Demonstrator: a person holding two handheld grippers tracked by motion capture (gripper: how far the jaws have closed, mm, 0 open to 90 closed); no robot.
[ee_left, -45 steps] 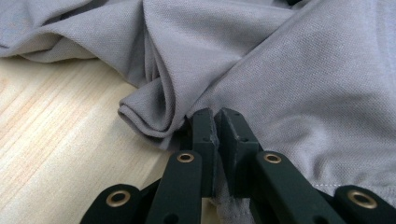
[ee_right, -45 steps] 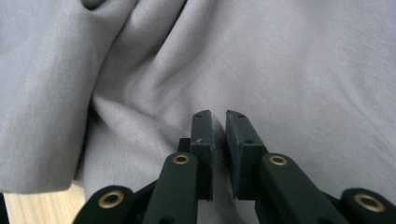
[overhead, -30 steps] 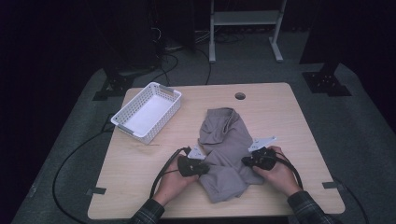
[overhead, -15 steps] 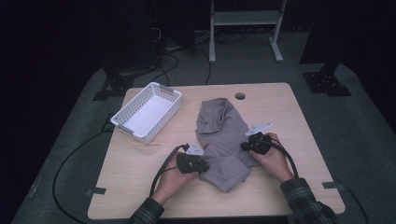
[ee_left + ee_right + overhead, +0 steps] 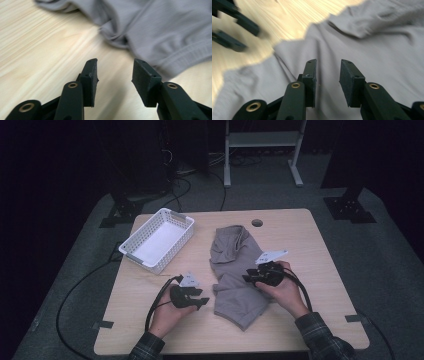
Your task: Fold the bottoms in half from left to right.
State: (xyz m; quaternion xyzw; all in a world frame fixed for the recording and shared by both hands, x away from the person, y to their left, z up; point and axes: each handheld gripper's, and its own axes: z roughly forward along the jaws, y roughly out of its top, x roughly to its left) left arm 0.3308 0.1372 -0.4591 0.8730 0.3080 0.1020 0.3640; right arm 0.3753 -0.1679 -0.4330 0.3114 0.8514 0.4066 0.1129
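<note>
A grey garment (image 5: 234, 270) lies crumpled in the middle of the wooden table (image 5: 310, 255). My left gripper (image 5: 204, 301) sits just left of the cloth's near corner, over bare wood. Its jaws have just been opening and stand apart with nothing between them (image 5: 114, 70); the garment's hem (image 5: 160, 37) lies just ahead. My right gripper (image 5: 248, 278) hovers over the cloth's right side. Its jaws have also just been opening and are parted above the grey fabric (image 5: 372, 47), with nothing pinched between them (image 5: 327, 67). The left gripper's fingers (image 5: 234, 27) appear blurred at the upper left of the right gripper view.
A white mesh basket (image 5: 159, 239) stands at the table's back left, with nothing in it. A round cable hole (image 5: 257, 223) is near the far edge. Black cables trail from both grippers and off the left side. A white rack (image 5: 260, 145) stands on the floor beyond.
Both grippers have let go of the garment and their jaws have parted. The left one has pulled off the cloth onto bare wood; the right has lifted slightly above it.
</note>
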